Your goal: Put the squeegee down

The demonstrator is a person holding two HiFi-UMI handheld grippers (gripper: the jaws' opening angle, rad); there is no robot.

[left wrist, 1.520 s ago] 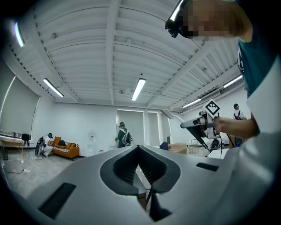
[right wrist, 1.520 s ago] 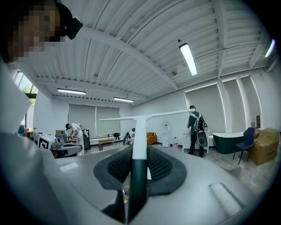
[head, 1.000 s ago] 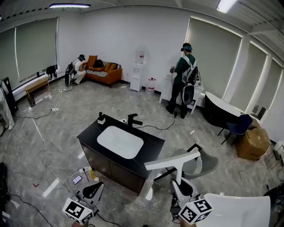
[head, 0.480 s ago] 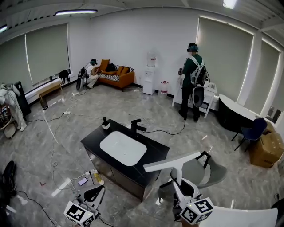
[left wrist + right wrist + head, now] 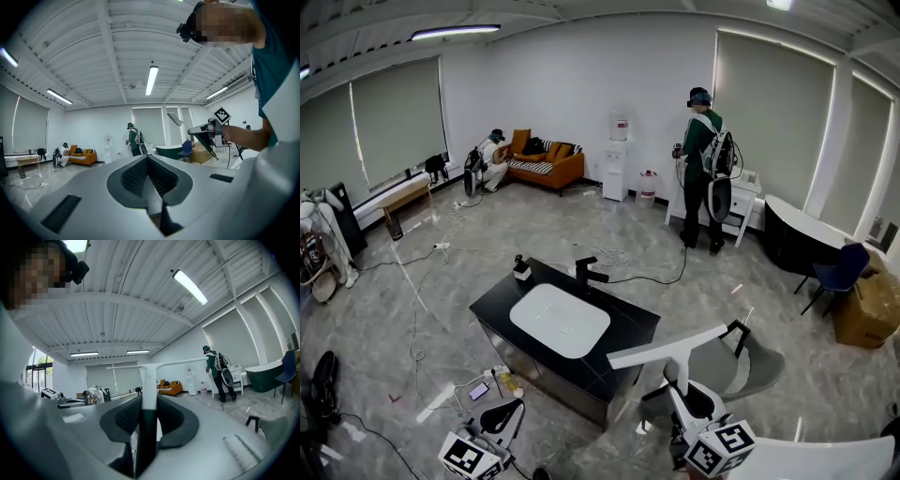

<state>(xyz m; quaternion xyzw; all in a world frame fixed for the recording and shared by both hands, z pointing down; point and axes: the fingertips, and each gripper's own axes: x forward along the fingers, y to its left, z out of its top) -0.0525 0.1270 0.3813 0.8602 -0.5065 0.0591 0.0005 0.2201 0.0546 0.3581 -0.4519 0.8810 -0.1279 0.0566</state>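
Right gripper, near right: clenched on the handle of the white T-shaped plastic squeegee, blade up and roughly level. The right gripper view confirms the handle sits pinched between both pads.
Left gripper, near left: jaws drawn together, nothing in them.
Squeegee is in the air, off the near right corner of the black stone worktop, not touching it.

Risks, as I judge them:
- Letting go this high and short of the edge would drop it to the floor, not the worktop.
- The wide blade could clip the black tap or tip into the white oval basin if set down too far in.
- Loose cables on the floor left of the worktop could snag a foot on approach.

Count: one squeegee, two grippers, one worktop, one basin, one tap, two other people at the far wall.
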